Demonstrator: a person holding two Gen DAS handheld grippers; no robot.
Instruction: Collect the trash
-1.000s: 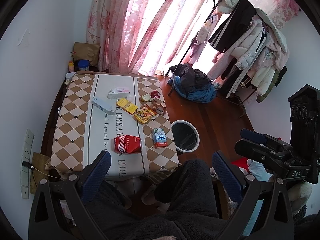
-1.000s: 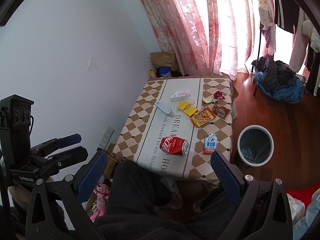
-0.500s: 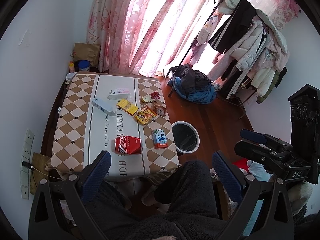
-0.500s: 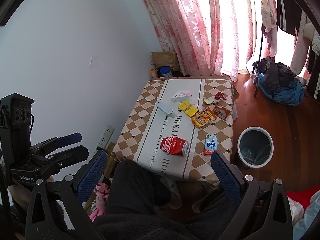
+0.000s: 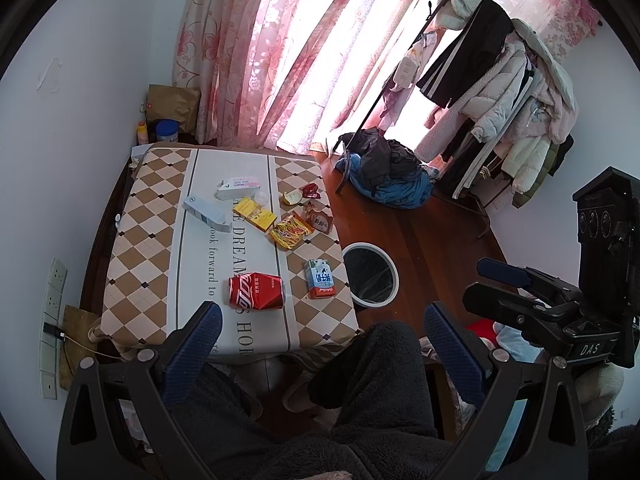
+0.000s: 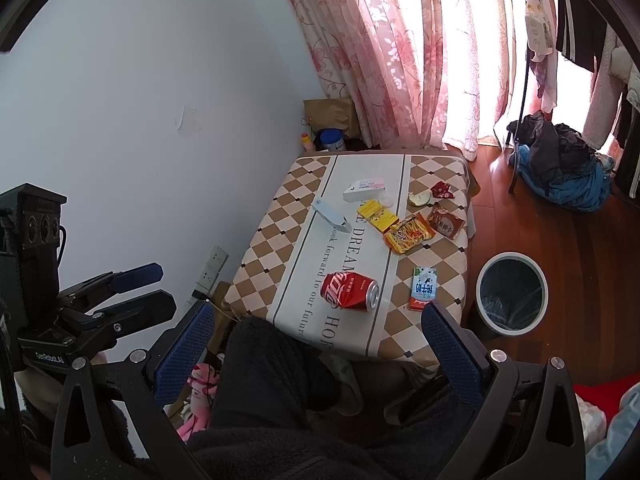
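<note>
Left wrist view: our left gripper (image 5: 320,322) and right gripper (image 6: 318,322) gape empty; can (image 5: 257,291), wrappers (image 5: 291,232) lie beside the bin (image 5: 371,272), uncollected.

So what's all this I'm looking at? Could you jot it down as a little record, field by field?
Place: a room with pink curtains and a wooden floor
Table: checked cloth, trash scattered on top
Trash nearest the person: crushed red can lying on its side, small drink carton beside it
Trash farther back: yellow snack packets, brown wrapper, two white boxes
Bin: white-rimmed bin on the floor beside the table
Left gripper: jaws open, holding nothing, short of the table
Right gripper: jaws open, holding nothing
Progress: nothing picked up yet
</note>
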